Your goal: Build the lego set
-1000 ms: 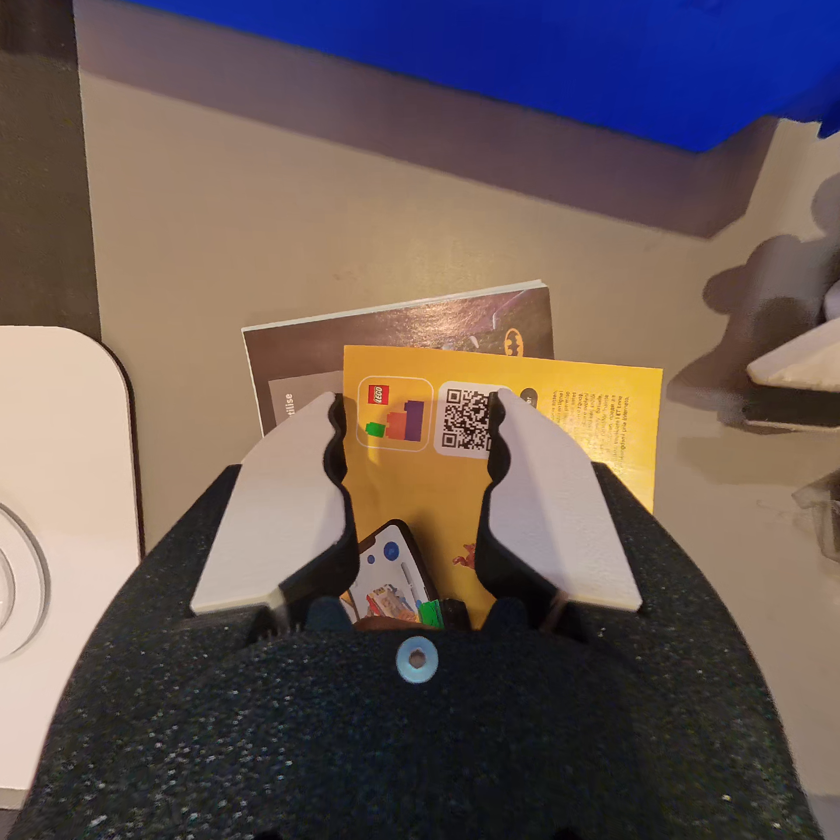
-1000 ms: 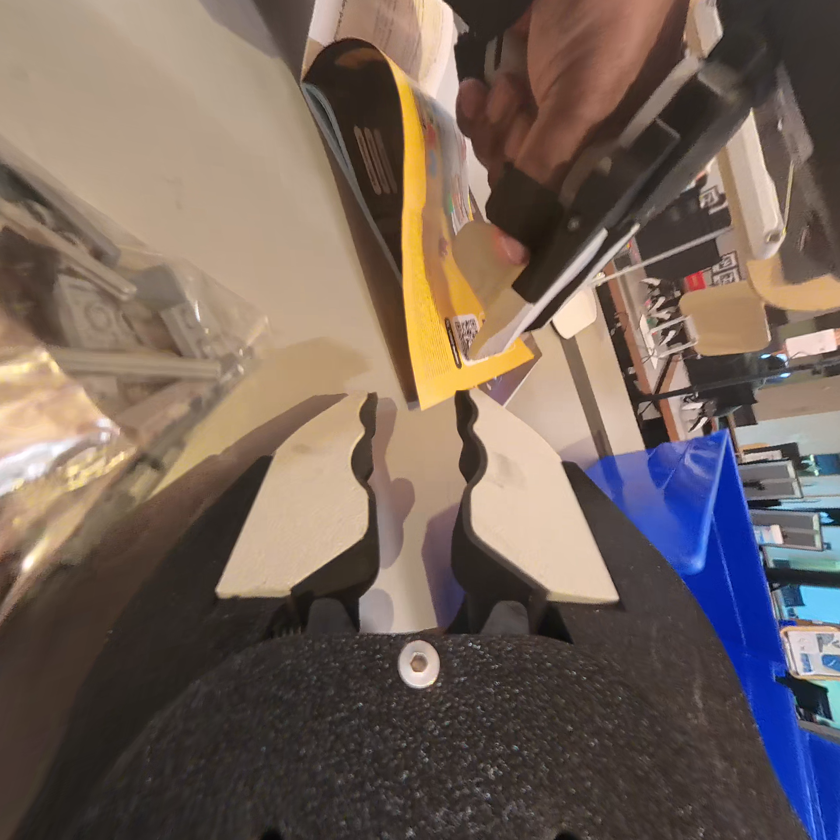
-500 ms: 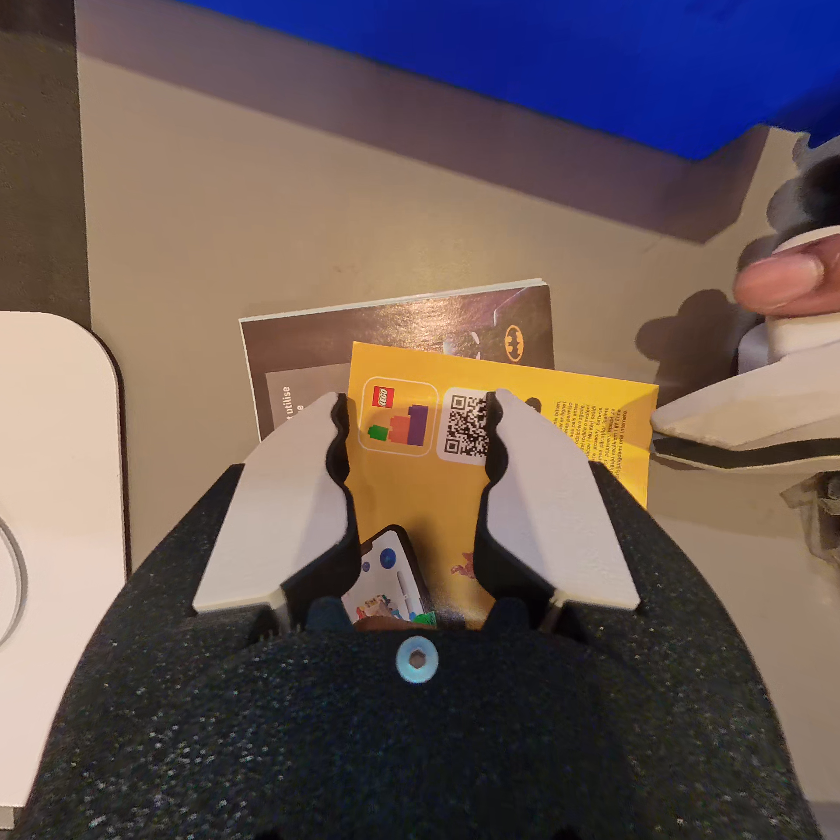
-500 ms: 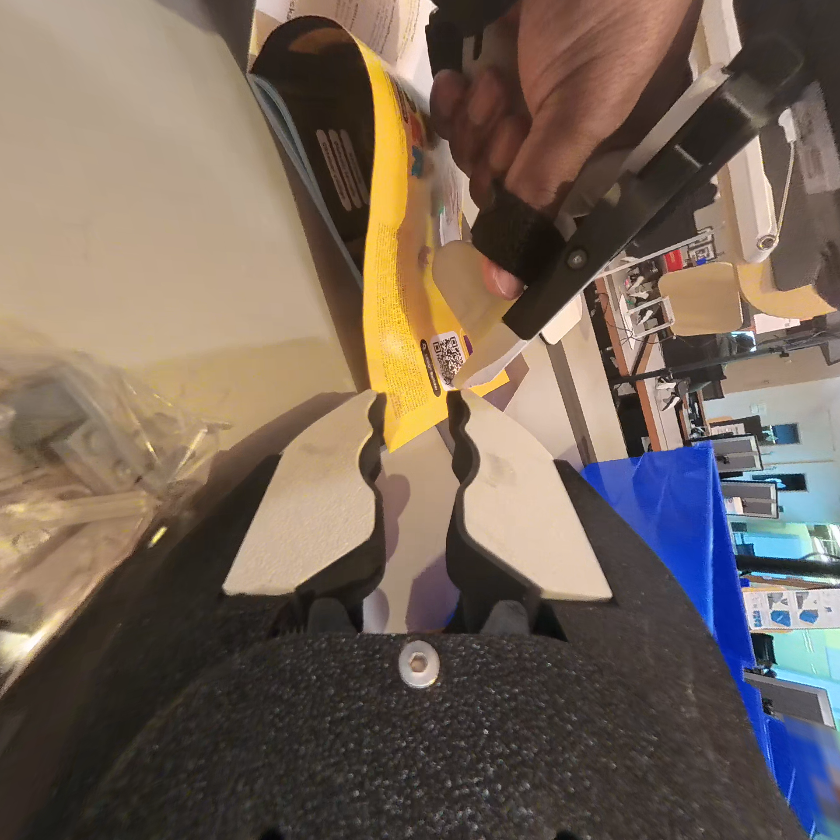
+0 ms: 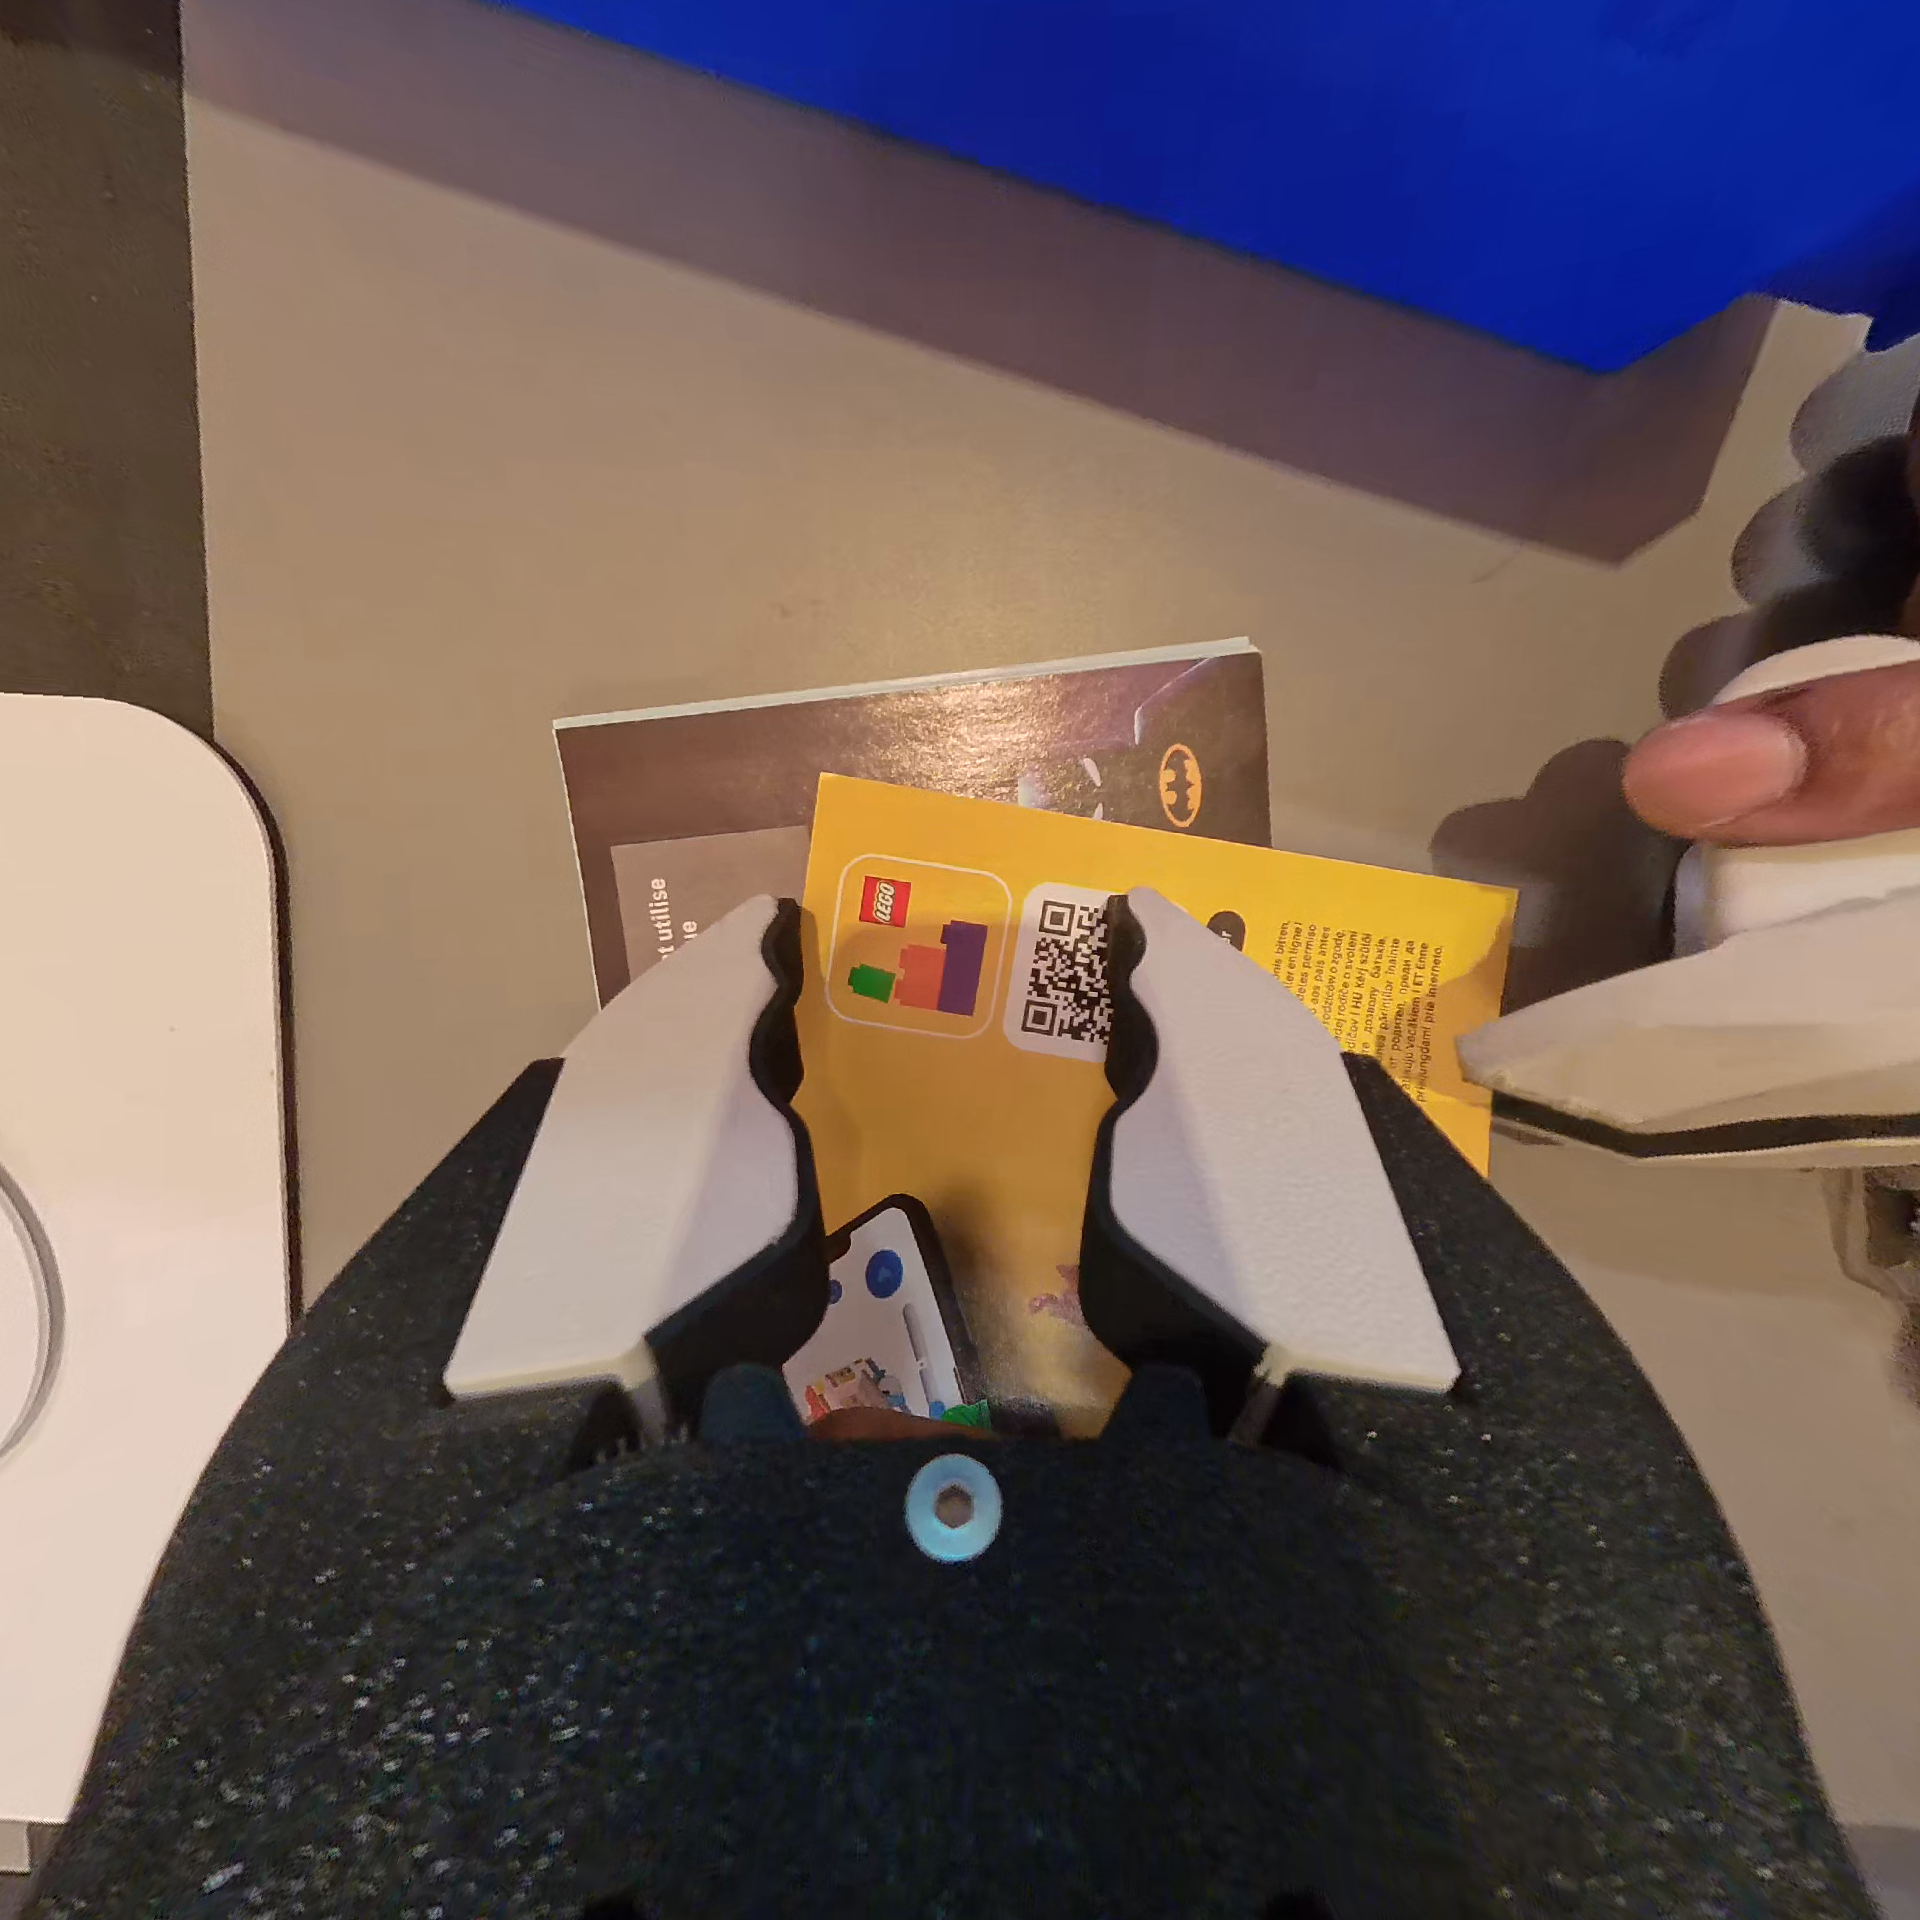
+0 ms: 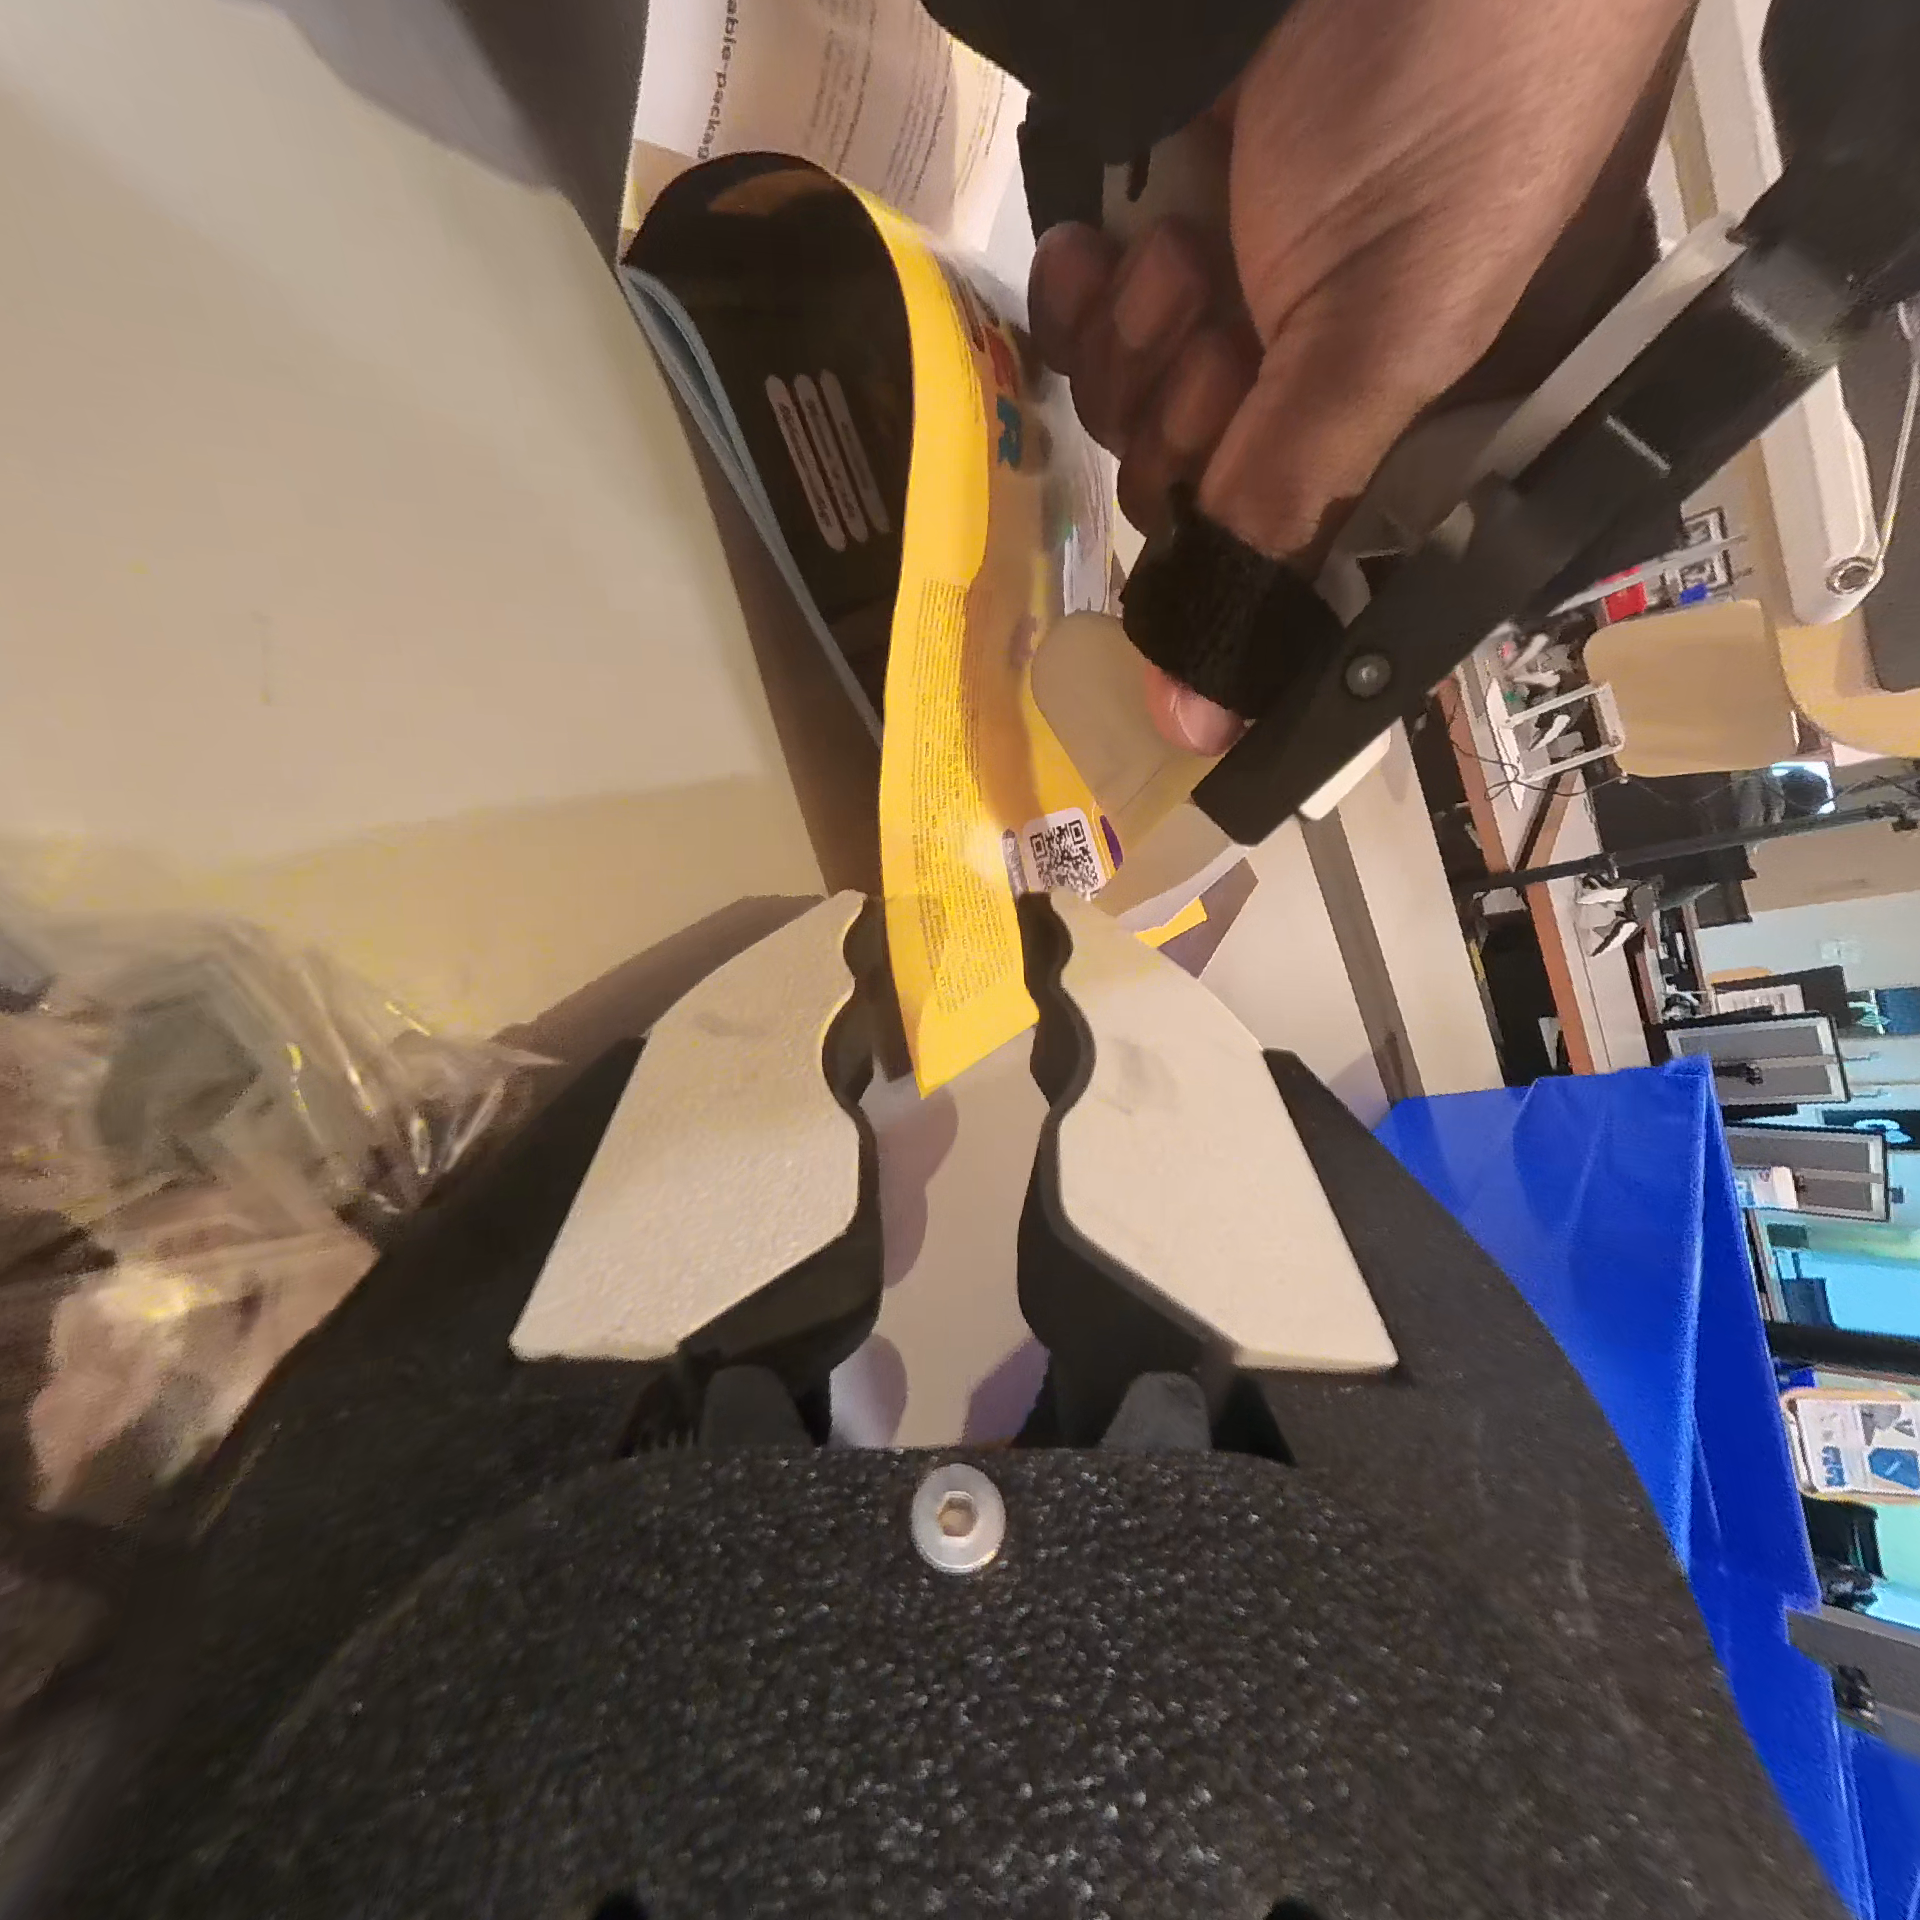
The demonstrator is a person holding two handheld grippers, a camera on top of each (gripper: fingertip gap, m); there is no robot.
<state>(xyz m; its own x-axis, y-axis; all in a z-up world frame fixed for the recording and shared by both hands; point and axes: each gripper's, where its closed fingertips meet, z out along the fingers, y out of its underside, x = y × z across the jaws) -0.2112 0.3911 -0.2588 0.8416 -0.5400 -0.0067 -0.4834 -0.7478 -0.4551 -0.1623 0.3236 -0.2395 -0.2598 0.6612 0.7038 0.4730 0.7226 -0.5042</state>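
Observation:
A dark booklet (image 5: 883, 769) lies on the tan table (image 5: 520, 468). Its yellow page (image 5: 1039, 1122) is lifted and curls up from it. My left gripper (image 5: 951, 914) is open, its fingers wide apart and lying over the yellow page. In the right wrist view one left finger (image 6: 1091, 686) rests against the page (image 6: 945, 727), with a hand (image 6: 1351, 260) on the tool. My right gripper (image 6: 948, 914) is open. The page's lower corner sits between its pads, which do not press on it. The right fingers (image 5: 1683, 1049) show at the page's right edge.
A white rounded board (image 5: 125, 1039) lies at the left. A blue cover (image 5: 1247, 135) runs along the far edge and also shows in the right wrist view (image 6: 1610, 1299). A clear bag of grey parts (image 6: 156, 1143) lies beside my right gripper. Printed sheets (image 6: 852, 94) lie behind the booklet.
My right gripper moved in to the yellow page, so the page's corner now lies between its fingers, which narrowed a little. My left gripper stayed over the page.

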